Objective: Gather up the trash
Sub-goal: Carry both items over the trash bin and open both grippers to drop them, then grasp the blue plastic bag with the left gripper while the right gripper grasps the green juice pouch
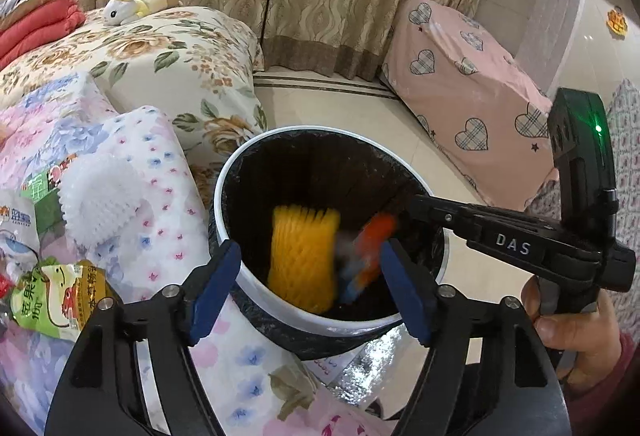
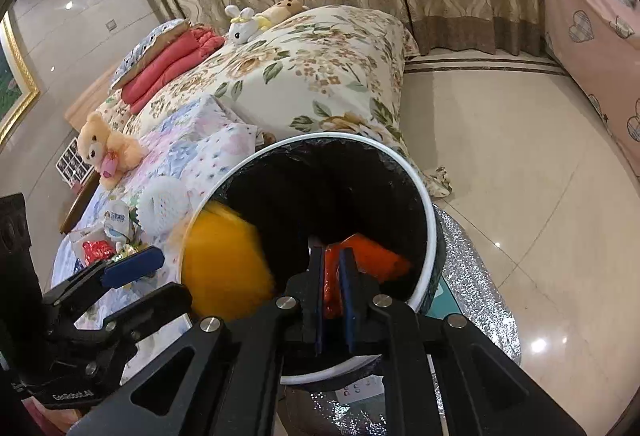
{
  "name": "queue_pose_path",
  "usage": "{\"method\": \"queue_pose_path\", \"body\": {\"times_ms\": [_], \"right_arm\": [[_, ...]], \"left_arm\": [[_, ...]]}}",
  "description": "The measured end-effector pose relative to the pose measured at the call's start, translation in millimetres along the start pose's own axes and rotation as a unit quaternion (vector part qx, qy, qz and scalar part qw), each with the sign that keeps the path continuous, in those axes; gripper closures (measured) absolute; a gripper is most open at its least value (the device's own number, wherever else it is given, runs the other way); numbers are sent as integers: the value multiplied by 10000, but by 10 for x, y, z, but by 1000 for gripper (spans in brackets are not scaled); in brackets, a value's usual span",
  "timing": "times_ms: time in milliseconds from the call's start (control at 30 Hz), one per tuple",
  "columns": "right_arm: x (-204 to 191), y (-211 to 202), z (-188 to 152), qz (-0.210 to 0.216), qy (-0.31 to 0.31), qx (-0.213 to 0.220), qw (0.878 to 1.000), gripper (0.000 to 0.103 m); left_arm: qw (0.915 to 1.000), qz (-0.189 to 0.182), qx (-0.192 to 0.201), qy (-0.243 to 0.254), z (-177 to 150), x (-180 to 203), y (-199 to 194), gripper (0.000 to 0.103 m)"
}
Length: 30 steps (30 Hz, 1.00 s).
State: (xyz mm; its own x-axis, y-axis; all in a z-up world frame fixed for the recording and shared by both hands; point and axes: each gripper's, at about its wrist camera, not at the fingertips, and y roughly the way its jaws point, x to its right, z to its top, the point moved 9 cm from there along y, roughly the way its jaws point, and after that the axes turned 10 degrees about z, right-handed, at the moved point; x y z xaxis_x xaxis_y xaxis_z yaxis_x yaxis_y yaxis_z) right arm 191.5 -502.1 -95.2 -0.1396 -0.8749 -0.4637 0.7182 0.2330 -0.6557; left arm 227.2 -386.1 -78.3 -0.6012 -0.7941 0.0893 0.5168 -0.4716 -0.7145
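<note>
A bed (image 1: 168,163) under a pastel flowered sheet carries a white foam fruit net (image 1: 100,199), a green snack wrapper (image 1: 60,300), a red wrapper (image 2: 96,250), a plush bear (image 2: 106,147) and a large floral pillow (image 1: 160,51). Beside it, the glossy tiled floor (image 2: 520,155) bears a silver foil mat (image 2: 480,276), on which a black-lined waste bin (image 1: 352,328) stands.

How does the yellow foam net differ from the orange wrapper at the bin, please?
The yellow foam net is larger and ribbed; the orange wrapper is smaller and glossy. The net is loose, beyond the open left tool; the wrapper sits between the nearly closed pads of the right tool. Both are at the mouth of the black-lined bin.
</note>
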Motion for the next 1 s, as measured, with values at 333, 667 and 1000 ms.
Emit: {"method": "queue_pose_path", "body": {"times_ms": [333, 667, 1000], "right_arm": [[-315, -174, -74, 232, -85, 244, 9994, 64], [-1152, 101, -392, 847, -488, 37, 9952, 49], [-1892, 576, -731, 1214, -1091, -438, 9856, 41]], "left_arm": [[9980, 429, 133, -452, -366, -392, -342, 27], [9874, 1181, 133, -1041, -973, -1178, -786, 27], [9724, 1738, 103, -1551, -1376, -1878, -1113, 27]]}}
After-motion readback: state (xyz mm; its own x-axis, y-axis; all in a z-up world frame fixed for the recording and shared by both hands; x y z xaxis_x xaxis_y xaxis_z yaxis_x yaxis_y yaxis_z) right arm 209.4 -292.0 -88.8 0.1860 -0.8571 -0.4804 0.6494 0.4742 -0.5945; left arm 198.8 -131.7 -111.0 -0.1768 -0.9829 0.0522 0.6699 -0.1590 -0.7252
